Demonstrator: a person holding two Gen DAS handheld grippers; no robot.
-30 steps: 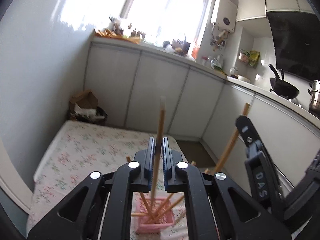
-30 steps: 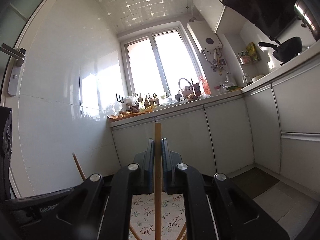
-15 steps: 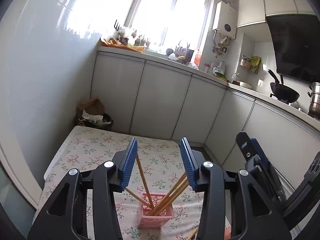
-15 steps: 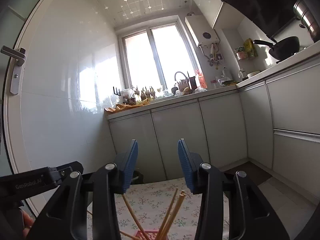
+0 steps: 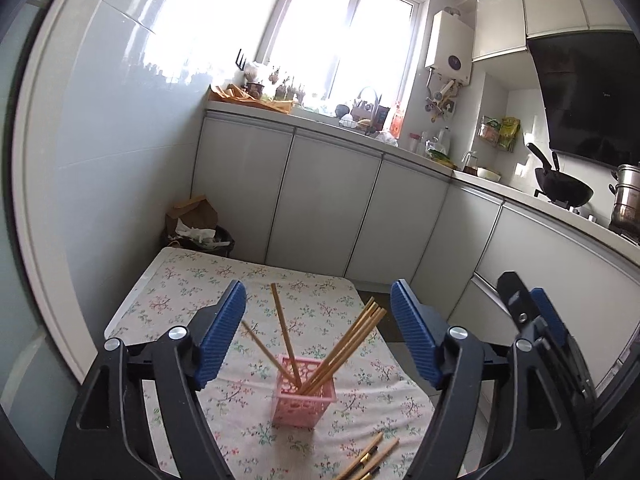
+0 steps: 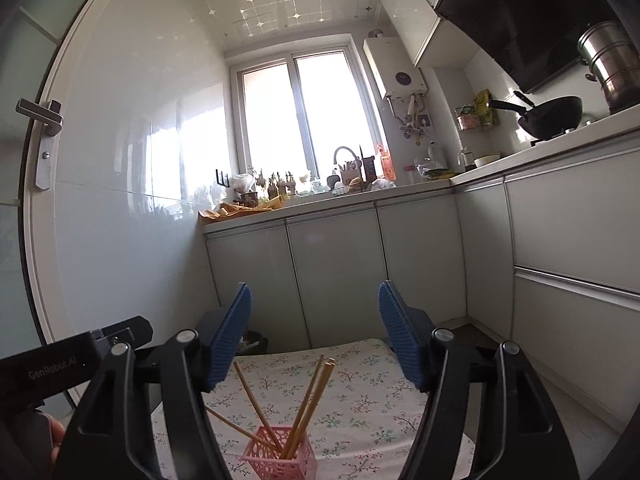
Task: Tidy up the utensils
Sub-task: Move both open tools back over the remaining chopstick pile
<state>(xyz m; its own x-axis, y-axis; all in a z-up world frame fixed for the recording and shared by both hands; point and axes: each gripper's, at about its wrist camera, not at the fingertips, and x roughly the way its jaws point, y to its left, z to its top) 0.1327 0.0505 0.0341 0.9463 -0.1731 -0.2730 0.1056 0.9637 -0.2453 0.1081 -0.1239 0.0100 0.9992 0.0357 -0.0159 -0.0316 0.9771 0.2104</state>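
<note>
- While both sets of jaws are opening, the pink basket stands upright on the floral tablecloth, near the table's near edge.
- Chopsticks stand in it, long axes steep, tips fanning outward: a bunch leans up to the right, one rises nearly upright tipping slightly left, one slants low to the left.
- Loose chopsticks lie flat on the cloth just near-right of the basket, pointing far-right.
- Left gripper is spread wide, blue pads clear of every stick, nothing grasped; the basket shows through the gap, well beyond.
- Right gripper is likewise released, pads apart and empty, hovering above the basket.
- Right gripper's body also shows at the right edge of the left wrist view.
</note>
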